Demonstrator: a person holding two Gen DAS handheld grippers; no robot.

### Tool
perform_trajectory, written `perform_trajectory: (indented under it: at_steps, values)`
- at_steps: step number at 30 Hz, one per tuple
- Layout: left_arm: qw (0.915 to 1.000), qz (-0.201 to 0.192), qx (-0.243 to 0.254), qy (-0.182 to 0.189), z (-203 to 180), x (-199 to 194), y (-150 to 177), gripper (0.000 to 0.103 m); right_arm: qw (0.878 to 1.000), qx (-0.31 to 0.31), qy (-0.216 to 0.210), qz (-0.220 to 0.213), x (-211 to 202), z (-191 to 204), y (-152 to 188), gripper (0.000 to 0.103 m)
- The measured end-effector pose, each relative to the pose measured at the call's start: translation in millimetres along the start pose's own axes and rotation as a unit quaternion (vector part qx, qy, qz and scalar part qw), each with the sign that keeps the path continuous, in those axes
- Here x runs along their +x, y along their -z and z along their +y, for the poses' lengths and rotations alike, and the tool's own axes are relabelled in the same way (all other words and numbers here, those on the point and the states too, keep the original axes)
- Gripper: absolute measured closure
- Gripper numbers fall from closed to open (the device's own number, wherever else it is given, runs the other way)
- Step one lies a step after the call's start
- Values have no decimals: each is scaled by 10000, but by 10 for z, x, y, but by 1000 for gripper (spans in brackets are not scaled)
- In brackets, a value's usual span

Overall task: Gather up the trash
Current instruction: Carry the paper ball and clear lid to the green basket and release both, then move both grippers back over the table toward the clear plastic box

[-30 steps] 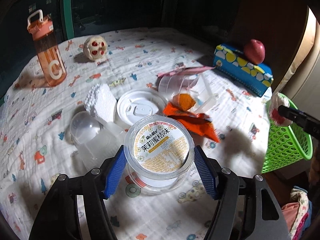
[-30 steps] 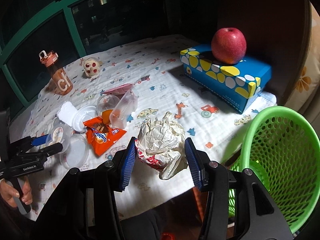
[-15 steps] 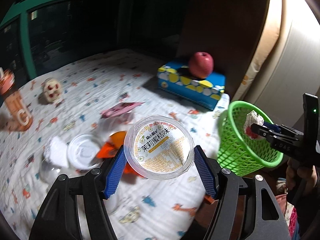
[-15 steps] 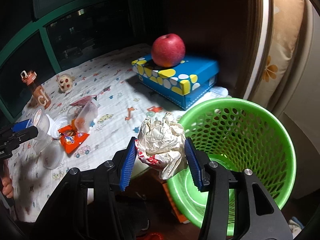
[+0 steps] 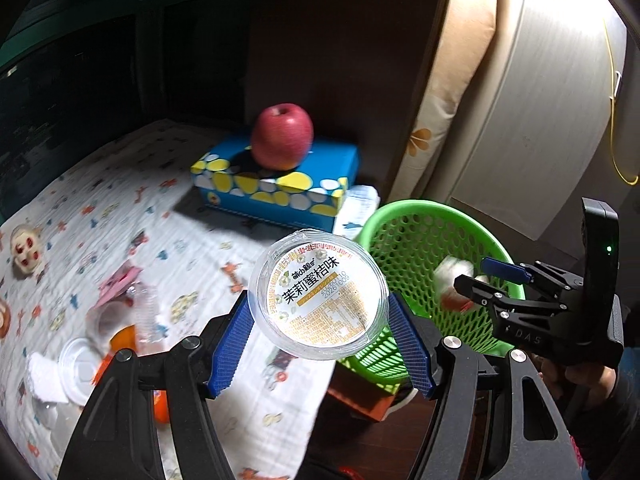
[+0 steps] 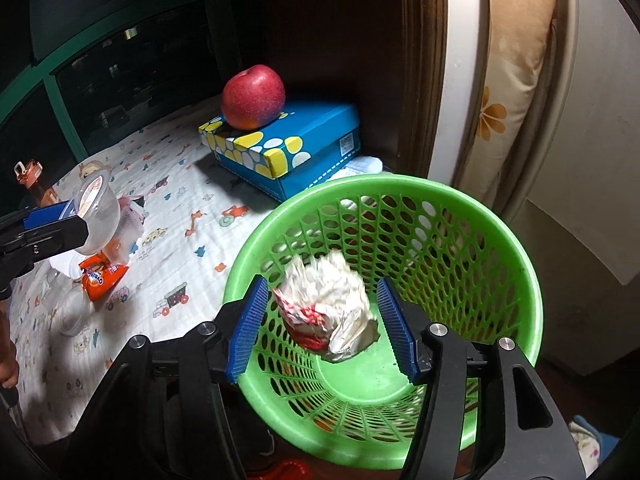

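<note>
- Red apple (image 6: 253, 96) sits on top of my blue tissue box (image 6: 288, 148) w/ yellow and white spots.
- Box lies on the cartoon-print cloth (image 6: 176, 184), near the far corner.
- Orange water bottle (image 6: 34, 182) upright at the far left edge.
- Small spotted round toy (image 5: 25, 246) lies on the cloth, well apart from the box.
- Floral cushion (image 6: 516, 60) stands against the wall at right.

Each claw is black with two ribbed blue pads and silver screw heads at the finger joints: the left claw (image 5: 320, 344), the right claw (image 6: 322, 330), whose handle shows a small green light.
</note>
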State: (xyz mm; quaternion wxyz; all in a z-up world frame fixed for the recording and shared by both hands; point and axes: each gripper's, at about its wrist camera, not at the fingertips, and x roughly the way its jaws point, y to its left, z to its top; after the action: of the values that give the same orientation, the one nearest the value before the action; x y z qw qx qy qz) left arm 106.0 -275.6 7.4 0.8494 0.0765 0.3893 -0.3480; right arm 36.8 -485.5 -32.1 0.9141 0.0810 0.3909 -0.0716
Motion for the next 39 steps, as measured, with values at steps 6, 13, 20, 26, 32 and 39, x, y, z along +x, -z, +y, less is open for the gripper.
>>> perform_trajectory:
  at_steps: [6,13,20,26,32,39]
  values:
    - [9996,131,190,147,-286,232,-91,38,9999,112,66,-54,-80,-212,37,37]
    - [9985,314,327,320,-553,509,-157,38,9996,212,142,-138,-202,-383,97,33]
    - [9966,470,470,494,-816,744,-192,38,9988,347,199,-275,-335,-514,150,33]
    - [9957,500,493,599,-908,824,-143,25,9986,368,261,-285,-419,-553,220,33]
    - [9973,432,396,432,-755,629,-64,25,9989,321,133,-307,-459,-435,240,33]
    - [9997,215,52,-51,-286,195,71,25,9993,110,-161,-314,-385,-61,197,29]
